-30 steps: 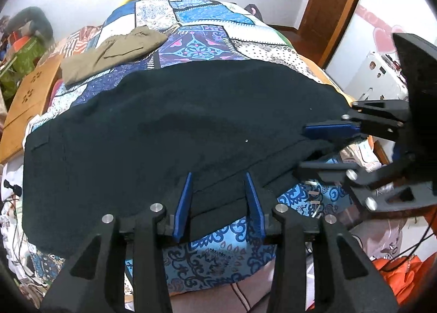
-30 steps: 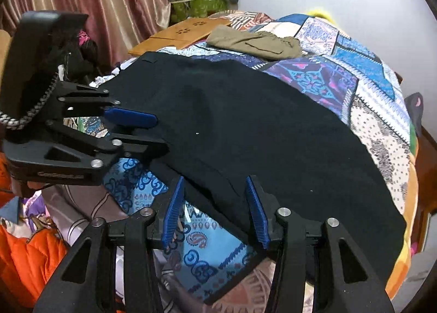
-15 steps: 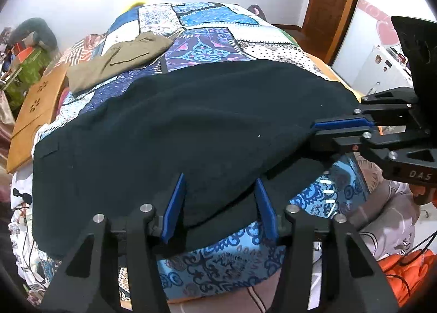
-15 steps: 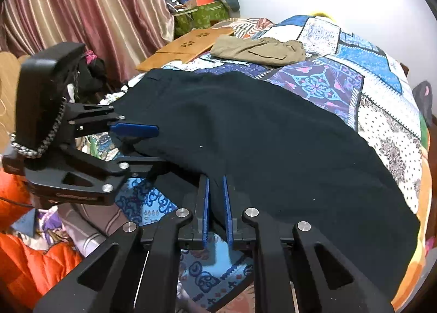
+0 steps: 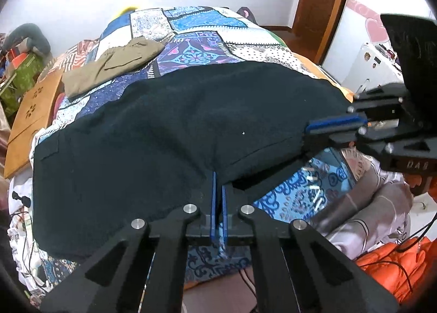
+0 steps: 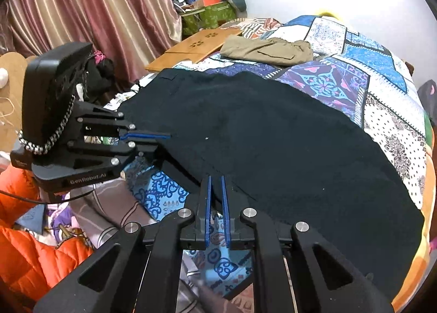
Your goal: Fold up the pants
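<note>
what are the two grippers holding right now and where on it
Both pinch the black pants at the near edge: left gripper and right gripper, side by side.

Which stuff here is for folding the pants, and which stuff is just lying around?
For the job:
- black pants, spread on the bed
- left gripper, jaws shut on the pants' near edge
- right gripper, jaws shut on the same edge

Just lying about:
- khaki garment
- patchwork quilt
- wooden board
- orange jacket
- green box
</note>
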### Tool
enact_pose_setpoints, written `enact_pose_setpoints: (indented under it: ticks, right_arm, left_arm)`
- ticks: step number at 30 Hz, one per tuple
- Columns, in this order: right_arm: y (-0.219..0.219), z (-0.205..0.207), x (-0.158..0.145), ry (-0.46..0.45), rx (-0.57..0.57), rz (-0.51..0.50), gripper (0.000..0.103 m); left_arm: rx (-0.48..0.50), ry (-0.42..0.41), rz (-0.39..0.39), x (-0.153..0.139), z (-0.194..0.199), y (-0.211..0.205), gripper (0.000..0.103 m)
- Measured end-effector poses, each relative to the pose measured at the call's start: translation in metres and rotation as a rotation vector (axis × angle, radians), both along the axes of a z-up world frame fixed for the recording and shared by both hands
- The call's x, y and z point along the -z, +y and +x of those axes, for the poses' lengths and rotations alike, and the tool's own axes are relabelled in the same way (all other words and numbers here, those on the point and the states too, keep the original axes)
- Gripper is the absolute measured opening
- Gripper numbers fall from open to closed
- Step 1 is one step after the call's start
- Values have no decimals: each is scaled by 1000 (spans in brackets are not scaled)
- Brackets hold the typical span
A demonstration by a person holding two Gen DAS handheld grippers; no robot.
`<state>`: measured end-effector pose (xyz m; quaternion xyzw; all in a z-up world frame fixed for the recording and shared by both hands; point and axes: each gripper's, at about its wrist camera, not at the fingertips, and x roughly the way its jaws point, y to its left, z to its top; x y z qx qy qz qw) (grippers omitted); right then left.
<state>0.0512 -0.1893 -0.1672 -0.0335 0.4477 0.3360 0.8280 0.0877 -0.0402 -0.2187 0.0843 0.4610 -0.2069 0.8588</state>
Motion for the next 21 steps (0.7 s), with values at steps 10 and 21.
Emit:
enact_pose_setpoints:
  ticks: [10, 21]
  right_arm:
    - [-10, 16, -14, -13, 80, 36, 10]
    - [26, 38, 11, 19, 30, -11, 20]
  left_arm:
    - [-12, 13, -50, -17, -7, 14, 15]
    - [-203, 20, -17, -5, 25, 62, 27]
